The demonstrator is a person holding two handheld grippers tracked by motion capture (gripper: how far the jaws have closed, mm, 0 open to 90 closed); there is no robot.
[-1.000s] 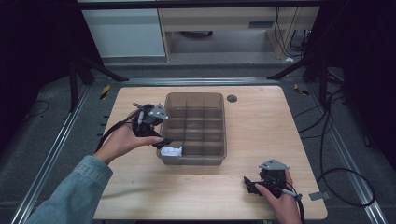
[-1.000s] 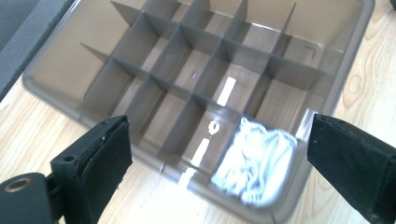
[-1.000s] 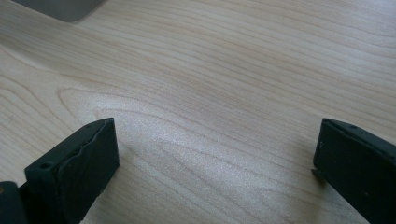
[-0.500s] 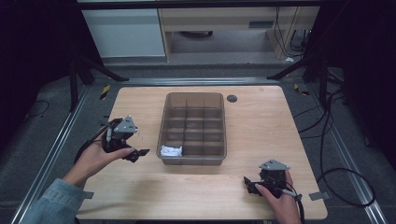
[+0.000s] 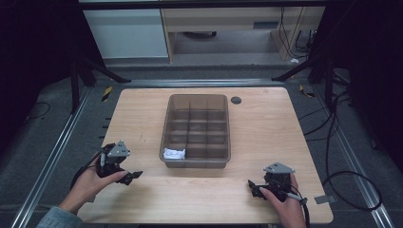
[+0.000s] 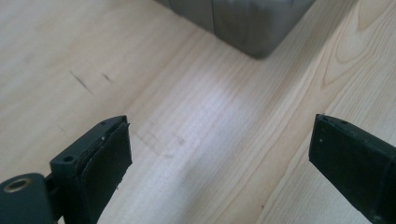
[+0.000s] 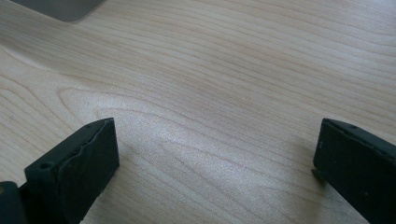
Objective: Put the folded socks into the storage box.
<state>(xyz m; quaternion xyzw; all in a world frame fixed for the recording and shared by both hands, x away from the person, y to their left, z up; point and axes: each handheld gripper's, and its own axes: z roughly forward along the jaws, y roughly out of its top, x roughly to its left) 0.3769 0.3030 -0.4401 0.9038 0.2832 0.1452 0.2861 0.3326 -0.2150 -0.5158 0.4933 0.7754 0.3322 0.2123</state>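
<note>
L gripper (image 5: 134,175) sat low over the table's near-left corner when I checked, jaws wide apart w/ nothing between them; in the left gripper view I saw only bare wood grain betw. the two black pads (image 6: 111,161), plus a few faint dark scuffs on the wood. A hand (image 5: 90,183) held it, grey 3-cornered plate on top, jaw tips aimed toward the near-left corner of the divided bin (image 5: 196,130). That bin corner showed at the top of the left gripper view (image 6: 254,28), near but not touching the jaws.

R gripper (image 5: 253,186) rested near the table's near-right corner, also spread wide, empty, held by the other hand (image 5: 285,209). In the right gripper view I saw plain wood betw. the pads (image 7: 88,161) and a sliver of the bin's edge (image 7: 65,8) at top left, well apart from the jaws.

The bin was a smoky translucent tray w/ a grid of compartments, standing at mid-table toward the far edge. A crumpled white item (image 5: 174,153) lay in its near-left compartment; couldn't tell what it was made of. A small dark round disc (image 5: 236,99) sat on the wooden table (image 5: 266,128) just beside the bin's far-right corner.
</note>
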